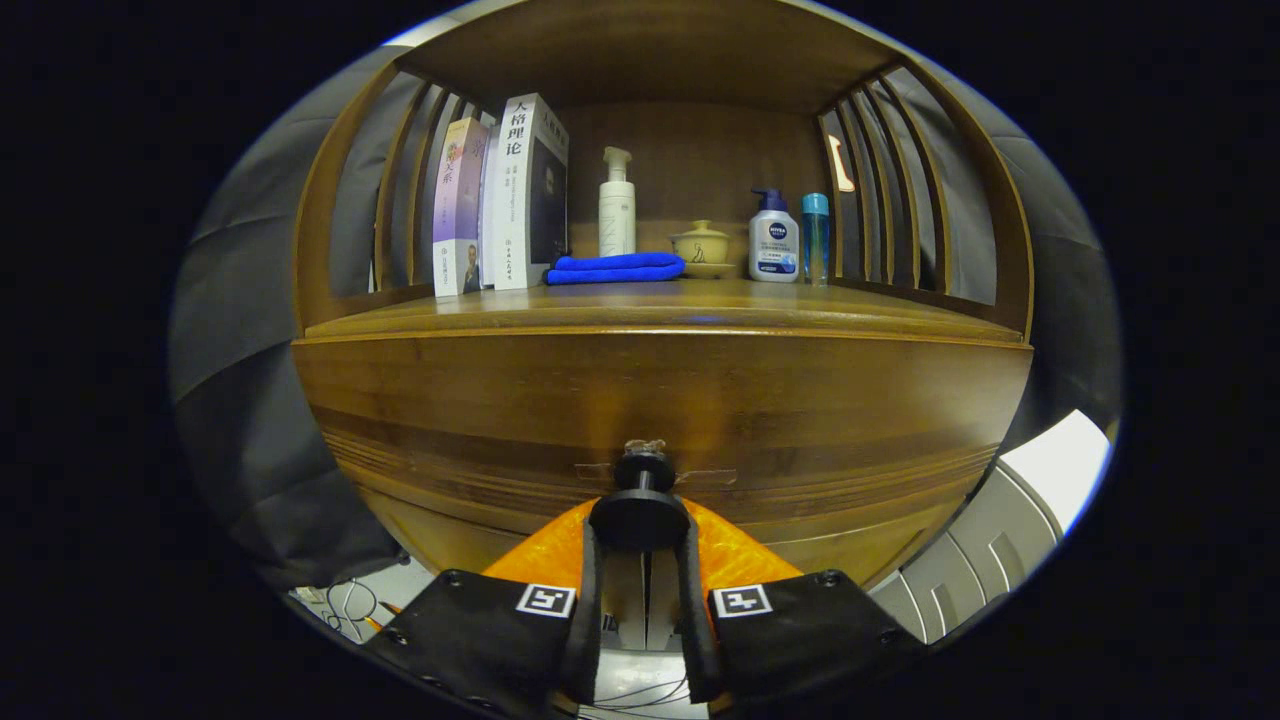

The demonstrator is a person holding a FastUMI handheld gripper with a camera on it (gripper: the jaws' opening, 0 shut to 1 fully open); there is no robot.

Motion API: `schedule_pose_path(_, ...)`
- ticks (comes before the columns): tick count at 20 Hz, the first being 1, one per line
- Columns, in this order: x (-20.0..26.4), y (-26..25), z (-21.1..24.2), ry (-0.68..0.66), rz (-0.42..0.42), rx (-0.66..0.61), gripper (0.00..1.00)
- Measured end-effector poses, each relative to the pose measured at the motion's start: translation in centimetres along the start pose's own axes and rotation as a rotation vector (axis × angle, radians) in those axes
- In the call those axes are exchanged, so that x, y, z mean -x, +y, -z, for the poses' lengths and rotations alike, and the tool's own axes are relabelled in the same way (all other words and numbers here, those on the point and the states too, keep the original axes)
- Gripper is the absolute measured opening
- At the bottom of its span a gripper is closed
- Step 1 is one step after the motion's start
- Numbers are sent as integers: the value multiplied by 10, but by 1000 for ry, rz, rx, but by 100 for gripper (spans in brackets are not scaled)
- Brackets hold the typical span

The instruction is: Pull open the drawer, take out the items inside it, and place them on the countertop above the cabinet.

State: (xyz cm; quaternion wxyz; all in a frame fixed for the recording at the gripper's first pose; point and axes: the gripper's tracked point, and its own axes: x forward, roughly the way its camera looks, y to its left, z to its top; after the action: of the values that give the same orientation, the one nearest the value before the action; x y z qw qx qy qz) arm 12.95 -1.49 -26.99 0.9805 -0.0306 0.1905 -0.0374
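gripper (640, 520) clenched on drawer knob (641, 508), drawer front (660, 400) flush under countertop (650, 300) edge, bare front strip

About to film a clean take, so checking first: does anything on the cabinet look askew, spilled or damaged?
Nothing stands out. The books, pump bottles and blue cloth sit tidy on the countertop. The gripper has its fingers on either side of the drawer knob.

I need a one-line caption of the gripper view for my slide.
Hand-held gripper with fingers at the drawer knob, below a shelf with books, bottles and a blue cloth.
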Motion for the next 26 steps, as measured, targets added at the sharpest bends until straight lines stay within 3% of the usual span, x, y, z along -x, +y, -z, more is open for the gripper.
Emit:
schedule_pose_path(1, 3, 2, -2, 1, -11, -3, 25)
schedule_pose_path(11, 10, -1, 3, 8, -13, -10, 25)
schedule_pose_path(26, 88, 2, 33, -15, -33, 52, 25)
